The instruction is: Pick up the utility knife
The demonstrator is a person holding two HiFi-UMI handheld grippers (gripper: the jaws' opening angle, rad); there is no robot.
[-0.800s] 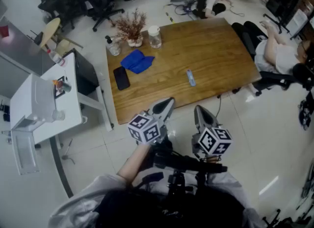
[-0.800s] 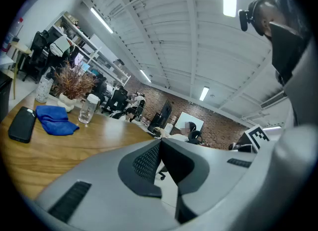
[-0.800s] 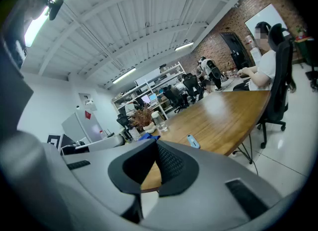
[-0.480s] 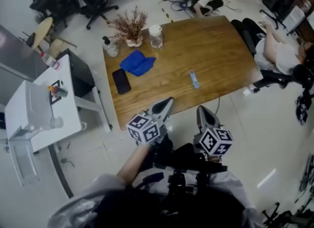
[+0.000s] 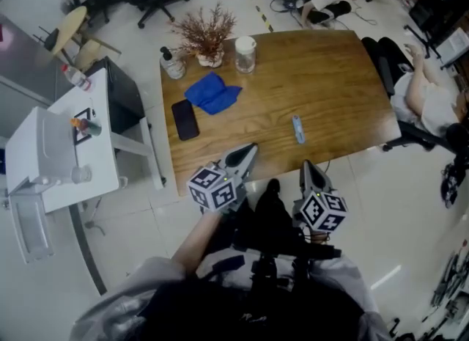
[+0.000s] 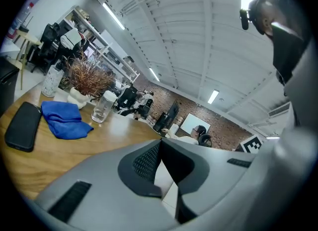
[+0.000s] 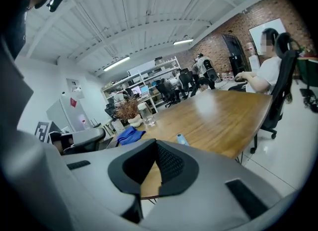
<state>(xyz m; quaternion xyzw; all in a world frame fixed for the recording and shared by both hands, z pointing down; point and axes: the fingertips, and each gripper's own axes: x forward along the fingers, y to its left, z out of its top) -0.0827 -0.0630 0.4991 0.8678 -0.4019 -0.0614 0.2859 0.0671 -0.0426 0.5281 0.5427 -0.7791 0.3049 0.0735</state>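
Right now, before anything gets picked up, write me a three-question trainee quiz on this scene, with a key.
1. True or false: the utility knife lies on the blue cloth.
2. What do the left gripper and the right gripper hold?
3. Which lies nearest the black phone? A. the blue cloth B. the utility knife C. the right gripper

Key
1. False: it lies on the bare wood of the table, apart from the cloth.
2. Nothing: both have their jaws shut and empty.
3. A
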